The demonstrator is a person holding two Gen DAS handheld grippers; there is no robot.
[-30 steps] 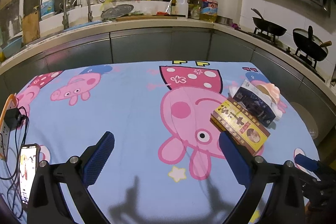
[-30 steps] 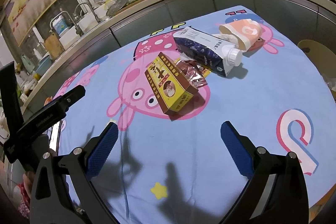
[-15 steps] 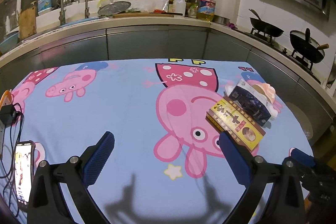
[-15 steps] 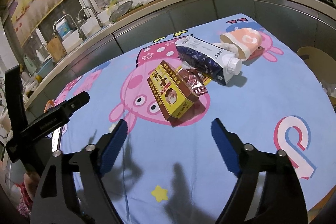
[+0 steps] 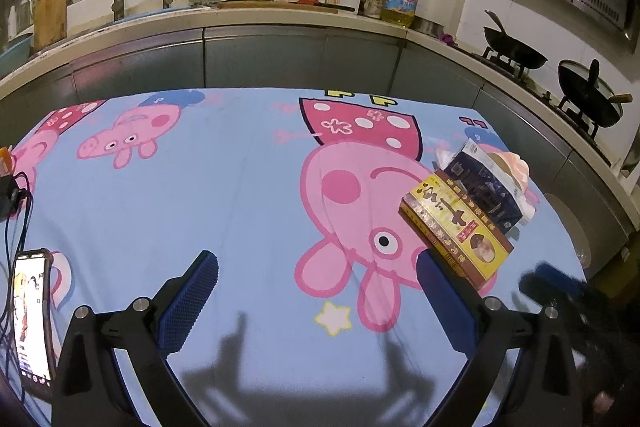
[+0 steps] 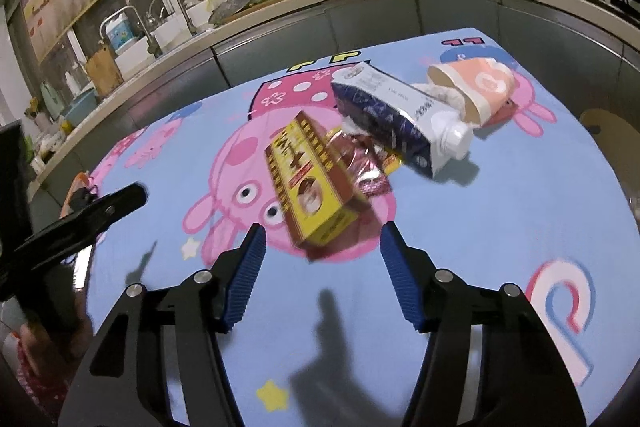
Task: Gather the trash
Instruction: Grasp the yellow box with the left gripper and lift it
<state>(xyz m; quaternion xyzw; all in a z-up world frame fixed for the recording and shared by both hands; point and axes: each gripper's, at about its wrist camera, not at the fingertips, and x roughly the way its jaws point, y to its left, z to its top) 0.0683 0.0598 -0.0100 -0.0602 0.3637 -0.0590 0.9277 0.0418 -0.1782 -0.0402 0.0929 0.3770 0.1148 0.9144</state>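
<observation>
Yellow box (image 6: 310, 183) lies just ahead of the right tool (image 6: 320, 279) (jaws parted, empty); left tool (image 5: 320, 301) spread wide.

The right tongs (image 6: 322, 259) have advanced toward the yellow box (image 6: 310, 183), their blue pads now flanking its near end without touching it, and the gap between the pads has narrowed from its earlier wide spread. The left tongs (image 5: 316, 291) have shifted slightly relative to the yellow box (image 5: 456, 223), so the phone (image 5: 30, 315) sits lower at the frame's left edge.
</observation>
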